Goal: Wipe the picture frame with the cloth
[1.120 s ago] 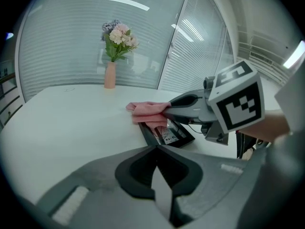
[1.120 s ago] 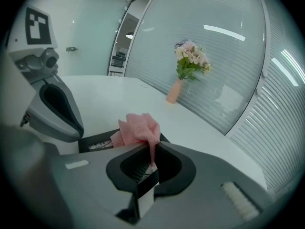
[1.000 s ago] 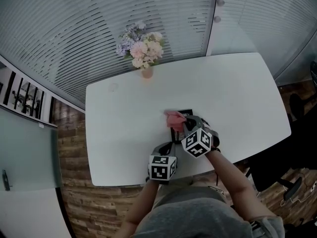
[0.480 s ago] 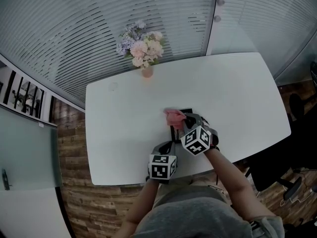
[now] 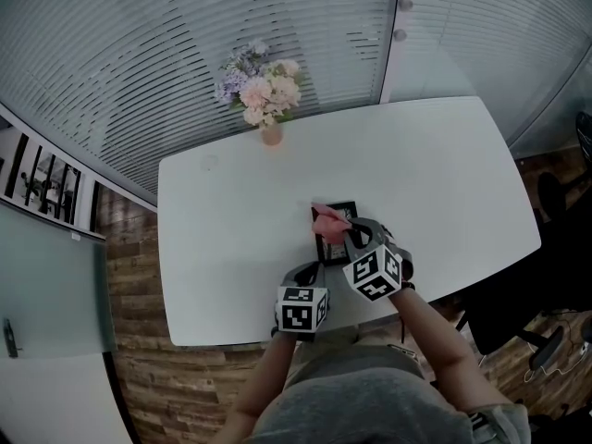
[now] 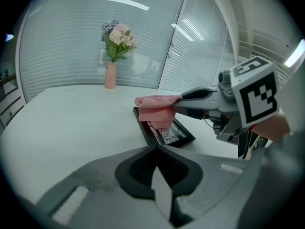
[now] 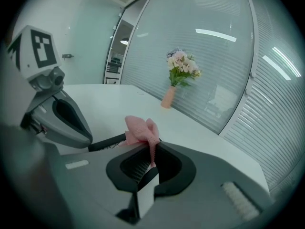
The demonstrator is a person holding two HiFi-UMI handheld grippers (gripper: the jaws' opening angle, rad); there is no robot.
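A small black picture frame [image 5: 339, 240] lies flat on the white table [image 5: 231, 220], near its front edge. My right gripper [image 5: 341, 228] is shut on a pink cloth [image 5: 327, 216] that rests bunched on the frame's far part. In the right gripper view the cloth [image 7: 142, 130] sticks out of the jaws, over the frame's dark edge [image 7: 106, 141]. My left gripper [image 5: 313, 267] is shut and empty, just short of the frame's near-left corner. From the left gripper view the cloth [image 6: 154, 110] drapes over the frame [image 6: 167, 133].
A pink vase of flowers [image 5: 263, 95] stands at the table's far edge. Slatted blinds and glass walls run behind the table. The person's body is close against the table's front edge [image 5: 240, 339]. Wooden floor shows to the left.
My right gripper has drawn the cloth a little toward me along the frame, so the frame's far edge now shows. The left gripper has hardly moved.
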